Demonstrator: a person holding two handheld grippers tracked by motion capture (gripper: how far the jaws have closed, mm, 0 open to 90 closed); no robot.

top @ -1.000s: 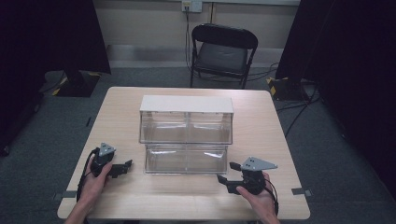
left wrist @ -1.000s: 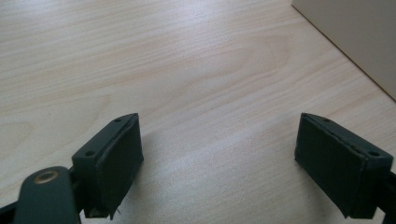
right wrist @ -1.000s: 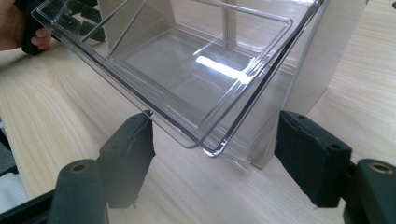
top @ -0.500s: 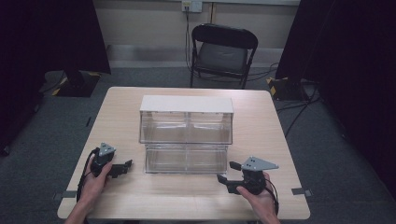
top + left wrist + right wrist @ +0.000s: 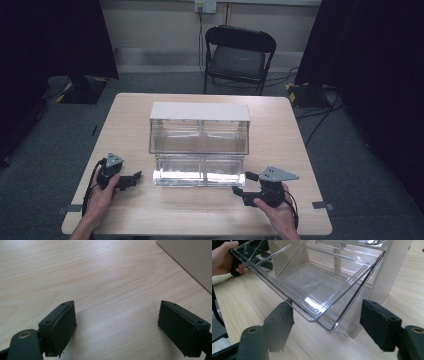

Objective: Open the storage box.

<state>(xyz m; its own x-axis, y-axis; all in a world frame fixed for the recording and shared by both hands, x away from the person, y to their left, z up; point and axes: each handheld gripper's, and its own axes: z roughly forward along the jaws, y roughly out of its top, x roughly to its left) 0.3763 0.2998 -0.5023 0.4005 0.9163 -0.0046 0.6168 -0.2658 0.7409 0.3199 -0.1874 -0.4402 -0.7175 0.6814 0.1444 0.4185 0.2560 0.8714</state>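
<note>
A clear plastic drawer unit (image 5: 200,142) stands on the wooden table (image 5: 295,145), its lower drawer (image 5: 312,287) pulled out and tipped down toward the person. Just ahead of the right gripper (image 5: 327,325) hangs the drawer's front corner, inside the gap between wide-apart jaws that have just been opening, pads not touching it. The left gripper (image 5: 117,322) rests to the side with only bare table ahead, jaws wide. The drawer looks already opened and empty; filling or closing it seems left to do
</note>
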